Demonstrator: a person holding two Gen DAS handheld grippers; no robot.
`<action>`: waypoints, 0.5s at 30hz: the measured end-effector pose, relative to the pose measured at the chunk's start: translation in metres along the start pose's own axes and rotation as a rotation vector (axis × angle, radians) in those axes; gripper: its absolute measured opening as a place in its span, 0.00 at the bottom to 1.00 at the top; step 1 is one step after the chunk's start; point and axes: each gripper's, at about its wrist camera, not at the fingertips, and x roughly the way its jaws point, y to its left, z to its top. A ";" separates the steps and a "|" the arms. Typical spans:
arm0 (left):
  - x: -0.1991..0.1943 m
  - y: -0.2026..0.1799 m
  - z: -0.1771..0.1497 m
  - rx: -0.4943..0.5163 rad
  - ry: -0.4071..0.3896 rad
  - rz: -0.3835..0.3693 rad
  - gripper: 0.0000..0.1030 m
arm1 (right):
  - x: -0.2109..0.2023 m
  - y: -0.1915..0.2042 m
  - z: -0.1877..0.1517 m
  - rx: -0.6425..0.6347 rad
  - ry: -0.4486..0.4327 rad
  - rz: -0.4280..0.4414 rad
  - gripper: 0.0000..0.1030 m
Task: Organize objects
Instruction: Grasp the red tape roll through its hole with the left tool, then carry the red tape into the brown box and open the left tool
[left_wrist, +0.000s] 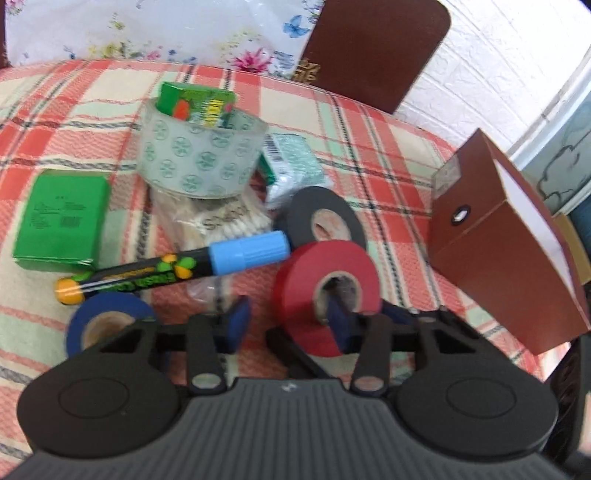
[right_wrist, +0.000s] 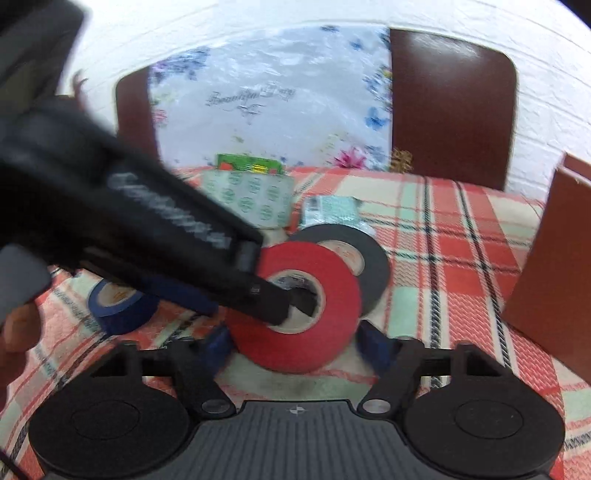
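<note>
A red tape roll (left_wrist: 325, 291) stands tilted on the plaid tablecloth (left_wrist: 388, 155). My left gripper (left_wrist: 288, 325) is open, its right finger (left_wrist: 338, 325) pushed into the roll's core, its left finger (left_wrist: 236, 325) outside. In the right wrist view the left gripper's body (right_wrist: 147, 236) reaches into the same red roll (right_wrist: 295, 314). My right gripper (right_wrist: 299, 345) is open with the red roll between its fingers; I cannot tell if they touch it. A black roll (left_wrist: 321, 218) leans behind the red one, and a blue roll (left_wrist: 107, 325) lies at the left.
A blue-capped marker (left_wrist: 177, 266), a green box (left_wrist: 62, 221), a clear patterned tape roll (left_wrist: 201, 155) holding a green packet (left_wrist: 195, 99), cotton swabs (left_wrist: 221, 221) and a wrapped packet (left_wrist: 295, 166) lie behind. An open brown box (left_wrist: 502, 251) stands at right. Brown chairs (left_wrist: 373, 48) stand behind.
</note>
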 end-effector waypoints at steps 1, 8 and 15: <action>-0.001 -0.003 0.000 0.004 0.000 0.001 0.34 | 0.000 0.000 0.000 -0.003 -0.004 -0.001 0.66; -0.020 -0.024 -0.001 0.070 -0.041 0.021 0.34 | -0.019 0.000 -0.002 0.009 -0.095 -0.016 0.66; -0.037 -0.078 0.005 0.189 -0.101 -0.010 0.34 | -0.056 -0.017 0.005 0.037 -0.211 -0.109 0.66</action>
